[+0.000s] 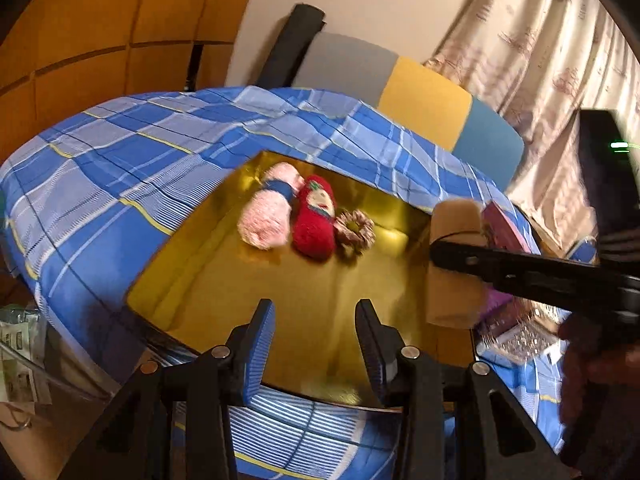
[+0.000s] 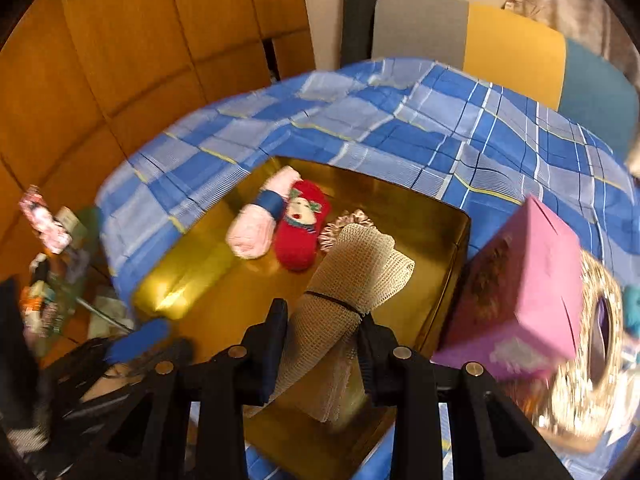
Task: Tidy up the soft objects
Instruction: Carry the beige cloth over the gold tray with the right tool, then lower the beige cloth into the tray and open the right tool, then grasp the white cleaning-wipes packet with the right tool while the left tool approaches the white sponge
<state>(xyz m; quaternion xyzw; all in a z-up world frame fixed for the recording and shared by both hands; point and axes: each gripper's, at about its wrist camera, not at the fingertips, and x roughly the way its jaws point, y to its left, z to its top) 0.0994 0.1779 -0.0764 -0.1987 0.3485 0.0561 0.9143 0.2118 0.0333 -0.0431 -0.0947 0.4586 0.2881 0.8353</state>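
Observation:
A gold tray [image 1: 248, 280] [image 2: 432, 224] lies on a blue checked bedspread. In its far part lie a pink fluffy sock roll [image 1: 266, 210] [image 2: 256, 224], a red sock roll with a face [image 1: 316, 220] [image 2: 300, 232] and a frilly scrunchie [image 1: 354, 230] [image 2: 340, 226], side by side. My right gripper [image 2: 322, 324] is shut on a rolled beige mesh cloth [image 2: 352, 276] [image 1: 456, 268] tied with a black band, held above the tray's right half. My left gripper [image 1: 316, 320] is open and empty over the tray's near edge.
A pink box [image 2: 528, 292] [image 1: 504, 228] stands right of the tray, with a sparkly gold object [image 2: 588, 356] beyond it. A grey, yellow and blue headboard [image 1: 424, 96] and a curtain [image 1: 540, 64] are behind the bed. Clutter [image 2: 48, 264] lies left, off the bed.

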